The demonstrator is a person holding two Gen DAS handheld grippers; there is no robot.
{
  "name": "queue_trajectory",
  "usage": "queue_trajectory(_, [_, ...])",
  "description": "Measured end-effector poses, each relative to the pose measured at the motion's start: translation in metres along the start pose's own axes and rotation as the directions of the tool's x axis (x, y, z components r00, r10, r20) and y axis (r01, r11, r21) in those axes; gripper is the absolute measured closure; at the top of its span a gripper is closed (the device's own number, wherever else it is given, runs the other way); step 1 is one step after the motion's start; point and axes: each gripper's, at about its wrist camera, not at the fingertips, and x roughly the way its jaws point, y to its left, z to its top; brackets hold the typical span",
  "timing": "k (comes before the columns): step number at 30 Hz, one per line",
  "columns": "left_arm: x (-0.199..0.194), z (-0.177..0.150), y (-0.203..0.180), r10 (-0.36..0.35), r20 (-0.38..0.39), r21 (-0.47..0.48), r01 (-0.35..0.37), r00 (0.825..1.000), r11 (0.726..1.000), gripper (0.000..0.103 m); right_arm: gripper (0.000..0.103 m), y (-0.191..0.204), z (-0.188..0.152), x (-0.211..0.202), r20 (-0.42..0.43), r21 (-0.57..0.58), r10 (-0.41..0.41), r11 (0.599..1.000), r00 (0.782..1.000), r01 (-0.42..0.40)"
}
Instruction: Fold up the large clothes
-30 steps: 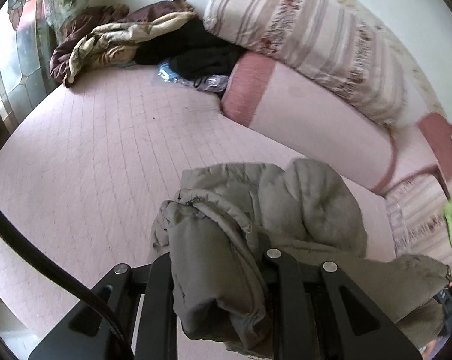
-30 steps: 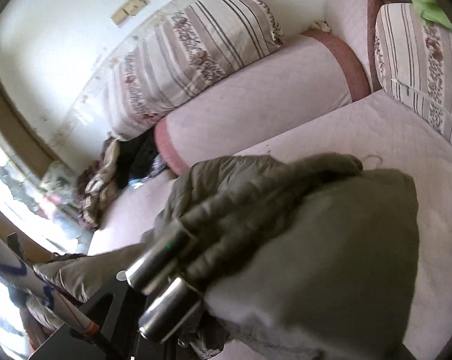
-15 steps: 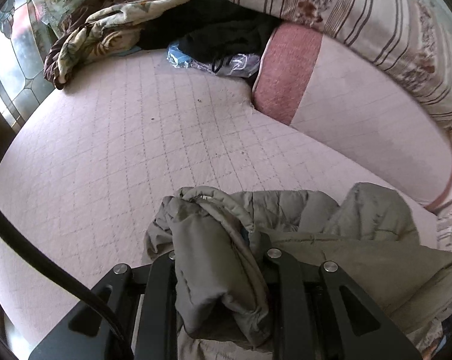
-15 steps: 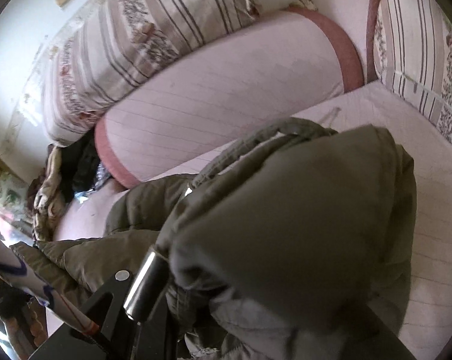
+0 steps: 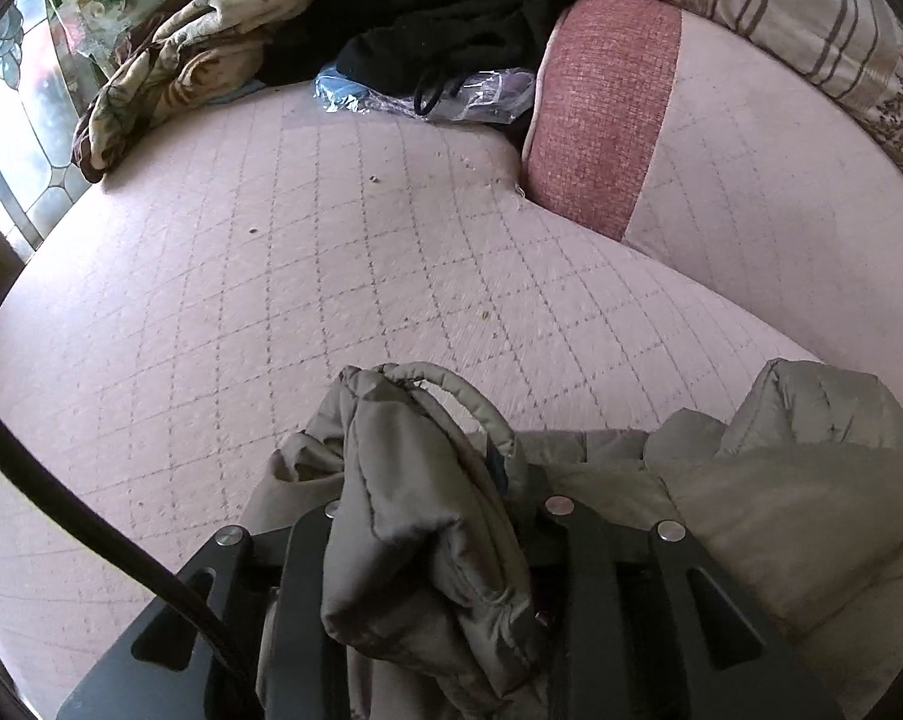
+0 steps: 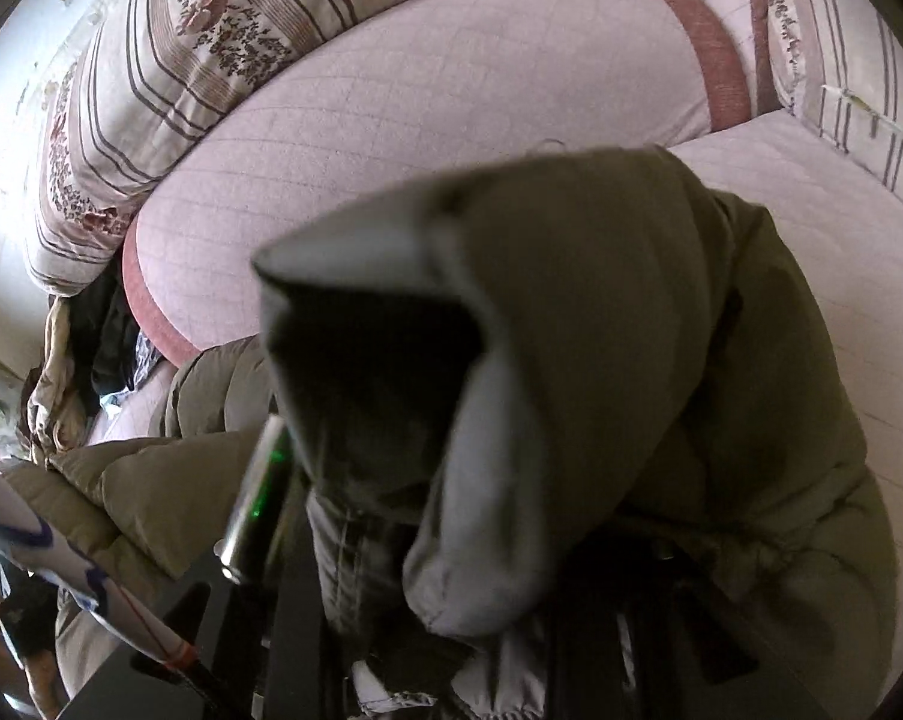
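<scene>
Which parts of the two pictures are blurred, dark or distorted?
Left wrist view: bright window glare at left, fisheye bends the quilted bed cover, olive jacket sharp. Right wrist view: the jacket fills the frame close up, blurred, with a dark shadowed fold.

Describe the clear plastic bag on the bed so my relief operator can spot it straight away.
Start at the pink quilted bed and follow it to its far end, where a heap of clothes lies beside the dark-pink end of the bolster. The plastic bag sits at the foot of that heap, under the black garment. It alone is shiny and see-through, with blue inside.
</scene>
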Motion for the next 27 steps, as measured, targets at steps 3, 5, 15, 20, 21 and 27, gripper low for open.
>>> queue_trajectory(3, [0.001, 0.000, 0.000, -0.009, -0.001, 0.006, 0.009, 1.000, 1.000, 0.074, 0.077, -0.004, -0.001, 0.006, 0.008, 0.012, 0.014, 1.000, 1.000, -0.014])
queue_trajectory(5, [-0.004, 0.001, 0.001, -0.020, -0.019, 0.039, 0.020, 1.000, 0.999, 0.073, 0.076, -0.005, -0.002, 0.007, -0.003, 0.020, 0.021, 1.000, 1.000, -0.021])
queue_trajectory(15, [-0.135, 0.017, 0.080, -0.387, 0.037, -0.056, 0.389, 0.921, 0.920, 0.038, 0.014, 0.015, 0.021, -0.084, 0.076, 0.049, 0.099, 0.993, 0.992, -0.103])
queue_trajectory(20, [-0.198, 0.002, 0.099, -0.424, 0.147, 0.002, 0.429, 0.894, 0.903, 0.027, 0.013, 0.046, 0.019, -0.140, 0.175, -0.066, 0.006, 0.998, 0.985, 0.005])
queue_trajectory(21, [-0.207, -0.007, 0.103, -0.433, 0.160, 0.010, 0.437, 0.887, 0.900, 0.025, 0.013, 0.050, 0.014, -0.147, 0.182, -0.087, -0.001, 0.996, 0.983, 0.017])
queue_trajectory(27, [-0.212, -0.082, 0.117, -0.349, 0.175, 0.026, 0.350, 0.921, 0.936, 0.022, 0.033, 0.118, -0.025, -0.146, 0.151, -0.283, 0.006, 0.959, 0.988, 0.038])
